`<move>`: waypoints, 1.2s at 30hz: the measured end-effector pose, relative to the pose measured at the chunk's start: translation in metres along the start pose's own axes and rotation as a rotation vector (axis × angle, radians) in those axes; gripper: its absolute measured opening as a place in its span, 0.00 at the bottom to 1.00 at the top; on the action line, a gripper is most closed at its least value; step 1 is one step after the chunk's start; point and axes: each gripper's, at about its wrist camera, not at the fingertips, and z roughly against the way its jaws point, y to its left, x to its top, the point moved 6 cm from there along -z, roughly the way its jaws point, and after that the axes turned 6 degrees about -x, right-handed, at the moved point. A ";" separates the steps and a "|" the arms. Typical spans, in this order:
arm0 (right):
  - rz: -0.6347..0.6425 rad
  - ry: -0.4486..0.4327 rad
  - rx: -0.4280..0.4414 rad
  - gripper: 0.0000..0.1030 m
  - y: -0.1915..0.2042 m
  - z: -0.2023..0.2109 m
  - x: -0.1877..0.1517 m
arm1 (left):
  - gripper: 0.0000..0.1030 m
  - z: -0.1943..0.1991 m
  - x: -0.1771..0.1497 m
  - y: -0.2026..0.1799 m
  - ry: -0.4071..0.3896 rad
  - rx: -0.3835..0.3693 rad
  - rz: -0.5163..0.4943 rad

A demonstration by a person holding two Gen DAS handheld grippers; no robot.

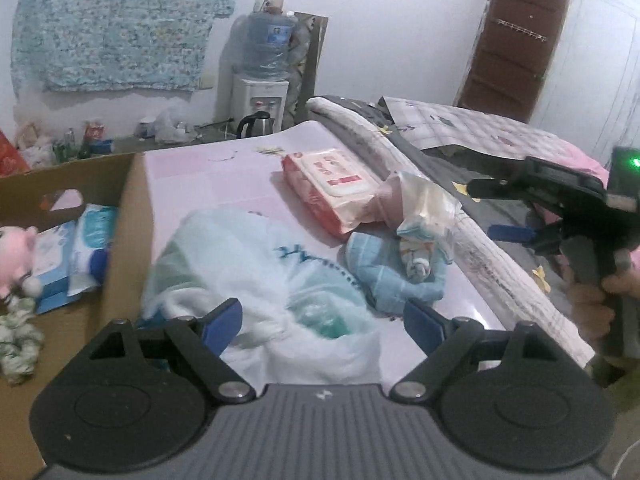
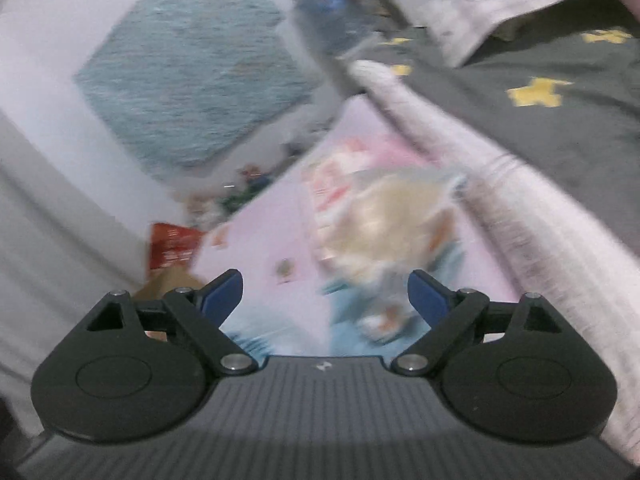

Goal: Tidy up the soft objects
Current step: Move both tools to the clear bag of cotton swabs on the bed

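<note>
Both grippers look to be between picks, with some soft goods already in the cardboard box at nine o'clock. The left gripper tilts down, fingers apart and empty, over the white plastic bag; closing on its bunched top seems the next move. The right gripper, at three o'clock and held by a hand, is spread and empty, aimed at the blurred wrapped bundle.

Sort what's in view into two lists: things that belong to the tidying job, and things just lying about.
Job:
cardboard box
pink plush
white plastic bag
red wipes pack
blue cloth
crinkled packet
left gripper, open
right gripper, open

Lying about:
water dispenser
kettle
door
</note>
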 end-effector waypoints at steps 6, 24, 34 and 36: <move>0.131 0.029 -0.148 0.87 0.002 -0.050 0.018 | 0.86 -0.025 -0.010 -0.007 0.038 0.033 -0.016; 0.063 0.060 -0.138 0.49 -0.005 -0.069 0.010 | 0.86 -0.012 -0.030 0.005 0.046 0.044 0.011; 0.032 0.166 0.066 0.52 -0.003 0.011 -0.047 | 0.86 -0.004 -0.050 -0.012 0.083 -0.060 -0.024; 0.062 0.226 0.084 0.53 0.003 0.018 -0.072 | 0.86 -0.002 -0.057 -0.017 0.106 -0.109 -0.021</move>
